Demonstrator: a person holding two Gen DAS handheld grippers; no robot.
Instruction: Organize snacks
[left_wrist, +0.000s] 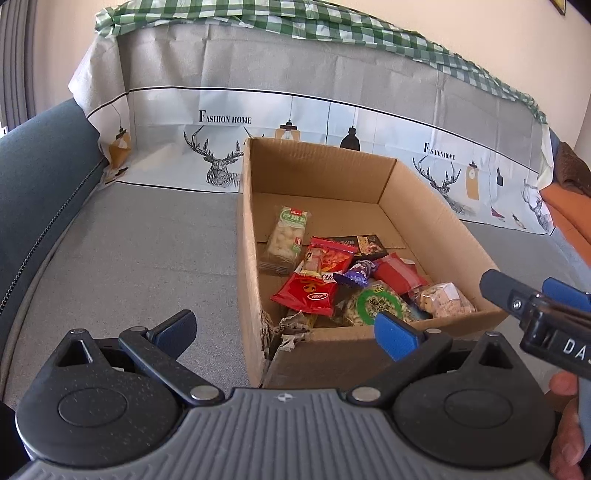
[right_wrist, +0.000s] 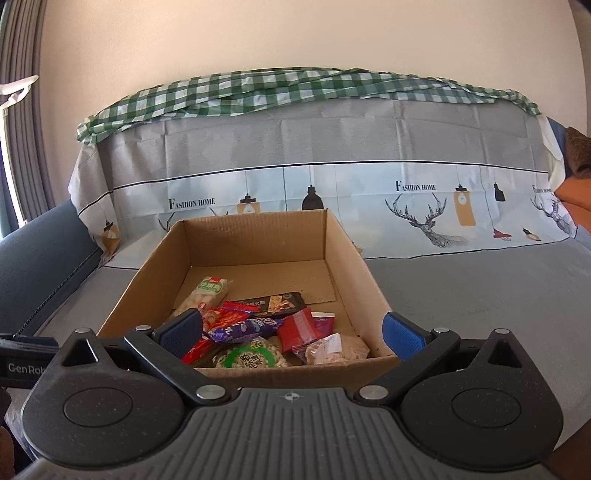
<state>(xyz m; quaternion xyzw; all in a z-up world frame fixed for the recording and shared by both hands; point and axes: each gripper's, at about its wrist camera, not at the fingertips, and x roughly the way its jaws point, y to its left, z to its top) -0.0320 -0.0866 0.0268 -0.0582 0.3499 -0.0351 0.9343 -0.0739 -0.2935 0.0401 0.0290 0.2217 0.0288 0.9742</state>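
Cut off at the 3 o'clock edge of the left wrist view: right gripper (left_wrist: 517, 291), only part of its lettering readable. At 9 o'clock in the right wrist view, just a sliver of the left gripper (right_wrist: 26, 356), label truncated. Buried under other snacks: most of the black packet (right_wrist: 275, 303). Half hidden behind the cardboard box (left_wrist: 332, 354) wall: green round pack (left_wrist: 380, 304). Too small to read: packet print.
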